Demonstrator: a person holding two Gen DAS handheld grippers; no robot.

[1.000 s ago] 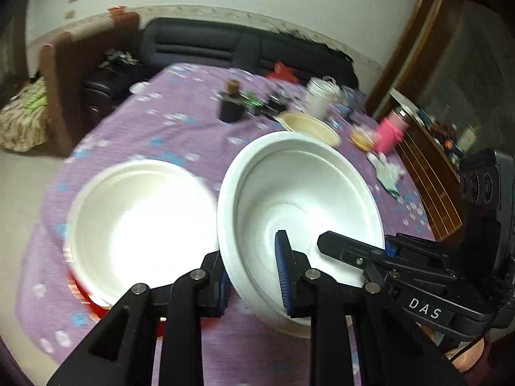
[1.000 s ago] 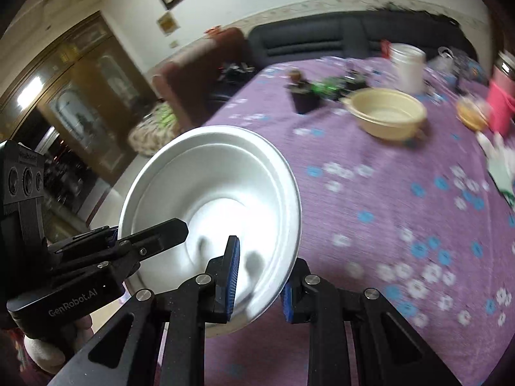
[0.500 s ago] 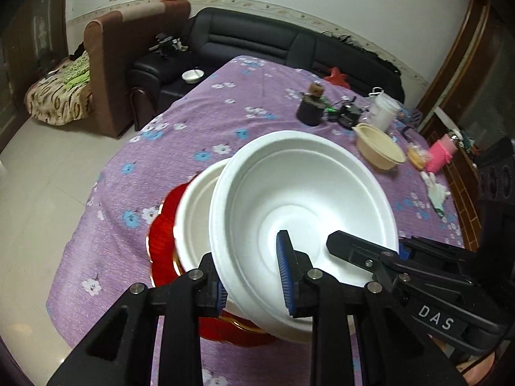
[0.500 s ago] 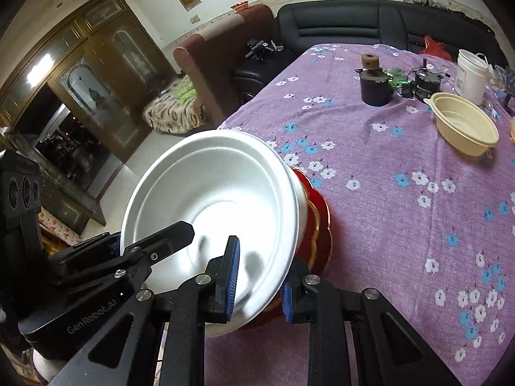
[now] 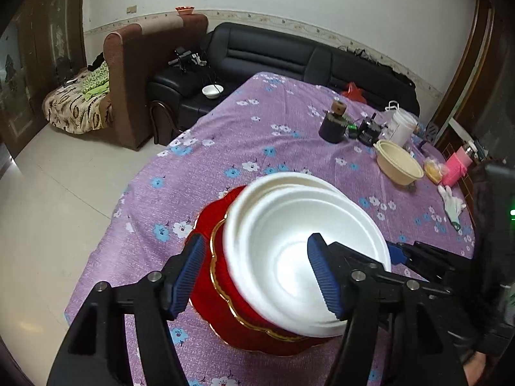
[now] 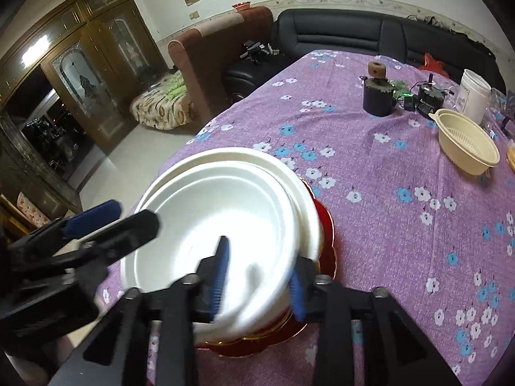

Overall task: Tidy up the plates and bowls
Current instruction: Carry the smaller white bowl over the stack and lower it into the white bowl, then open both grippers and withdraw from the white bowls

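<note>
White foam bowl (image 5: 299,257) uppermost, nested slightly off-centre in a second white bowl (image 5: 283,180) whose rim peeks out on the far side; both seated on a red plate with gold trim (image 5: 225,308), itself on the purple flowered tablecloth (image 5: 257,135). Stack close to the near-left table edge — cloth dropping off just beside the plate, pale tiled floor (image 5: 48,209) beyond. Wide bare cloth to the far side and toward the right of the stack; clutter only at the far end: a dark jar (image 6: 378,96), a white tub (image 6: 474,96), a cream colander bowl (image 6: 466,143), a pink container (image 5: 457,167) and a white glove (image 5: 452,206) well apart from the stack. Left gripper (image 5: 257,276) straddling the near rim of the top bowl, jaws opening, one blue pad outside over the red plate, the other inside the bowl, neither pressing the rim. Right gripper (image 6: 257,276) astride the rim on the opposite side, likewise opening — inner pad over the bowl's well, outer pad just beside the wall, blurred, gap visible at the inner pad. Brown armchair (image 5: 145,74) and black sofa (image 5: 289,58) beyond the table's far-left edge, apart from it across open floor.
</note>
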